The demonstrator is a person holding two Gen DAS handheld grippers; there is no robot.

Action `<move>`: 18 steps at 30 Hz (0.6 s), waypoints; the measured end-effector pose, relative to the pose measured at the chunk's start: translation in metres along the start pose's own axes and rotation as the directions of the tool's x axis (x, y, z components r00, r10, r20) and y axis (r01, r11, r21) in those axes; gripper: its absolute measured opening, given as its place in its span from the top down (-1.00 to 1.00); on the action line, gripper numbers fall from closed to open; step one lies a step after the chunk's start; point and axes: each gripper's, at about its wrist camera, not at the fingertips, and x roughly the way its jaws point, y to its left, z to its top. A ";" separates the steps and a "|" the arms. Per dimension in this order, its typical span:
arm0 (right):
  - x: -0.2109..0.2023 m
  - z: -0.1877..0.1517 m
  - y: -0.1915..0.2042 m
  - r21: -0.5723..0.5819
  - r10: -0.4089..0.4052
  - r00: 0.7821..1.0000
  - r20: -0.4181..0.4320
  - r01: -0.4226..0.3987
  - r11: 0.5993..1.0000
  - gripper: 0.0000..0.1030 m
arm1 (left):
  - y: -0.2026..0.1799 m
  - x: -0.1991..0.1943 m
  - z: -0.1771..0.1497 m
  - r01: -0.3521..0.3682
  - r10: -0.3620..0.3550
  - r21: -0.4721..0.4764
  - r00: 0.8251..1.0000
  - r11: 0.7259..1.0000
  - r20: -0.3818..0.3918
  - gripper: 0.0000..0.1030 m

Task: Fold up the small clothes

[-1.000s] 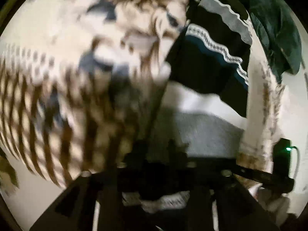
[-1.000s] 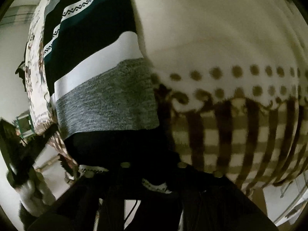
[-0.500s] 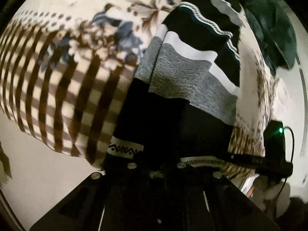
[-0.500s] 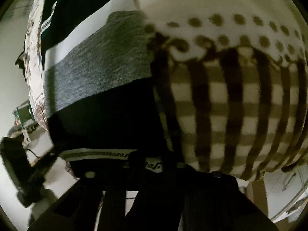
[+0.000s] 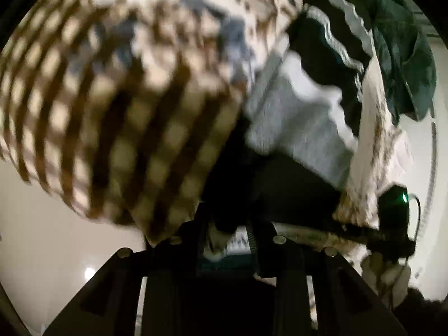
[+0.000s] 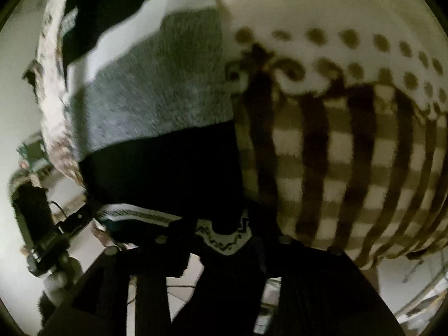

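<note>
Both tongs bite the near hem of the striped sweater: our left gripper (image 5: 228, 242) is clamped on its patterned white trim, and our right gripper (image 6: 224, 238) is clamped on the same zigzag-edged trim at the other end. We see no container in either view.

Largest around us is the blanket (image 6: 350, 145), cream with brown checks and dots, covering the bed-like surface that carries everything; in the left wrist view its checked part fills the left half, blurred. The striped sweater (image 5: 296, 128) lies on it, running from the near edge toward the far edge in bands: black nearest us, then grey, white and dark stripes. In the right wrist view it sits left of the checks, touching them.

At the far right corner in the left wrist view a dark green garment (image 5: 400, 56) lies bunched just beyond the sweater's far end. Each camera shows the other gripper at the sweater's edge, with a green light (image 5: 403, 196) glowing on the right one.
</note>
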 end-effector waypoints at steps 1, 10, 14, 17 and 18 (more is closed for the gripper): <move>-0.005 0.002 -0.001 0.006 0.008 1.000 0.022 -0.008 1.000 0.21 | -0.003 0.001 0.009 0.003 -0.003 0.002 1.000 1.000 0.014 0.52; -0.039 0.074 0.006 0.067 0.087 0.970 0.229 -0.104 0.992 0.21 | -0.080 0.032 0.140 -0.027 -0.002 0.193 0.989 0.981 0.149 0.55; -0.043 0.095 0.019 0.049 0.090 0.951 0.295 -0.110 0.993 0.55 | -0.094 0.039 0.151 -0.103 0.048 0.269 0.978 0.958 0.203 0.88; -0.048 0.098 0.021 0.072 0.049 0.945 0.323 -0.076 0.995 0.82 | -0.080 0.032 0.145 -0.159 0.104 0.260 0.971 0.952 0.214 0.95; -0.048 0.096 0.024 0.070 0.027 0.945 0.326 -0.053 0.996 0.83 | -0.075 0.029 0.147 -0.173 0.123 0.231 0.969 0.958 0.216 0.98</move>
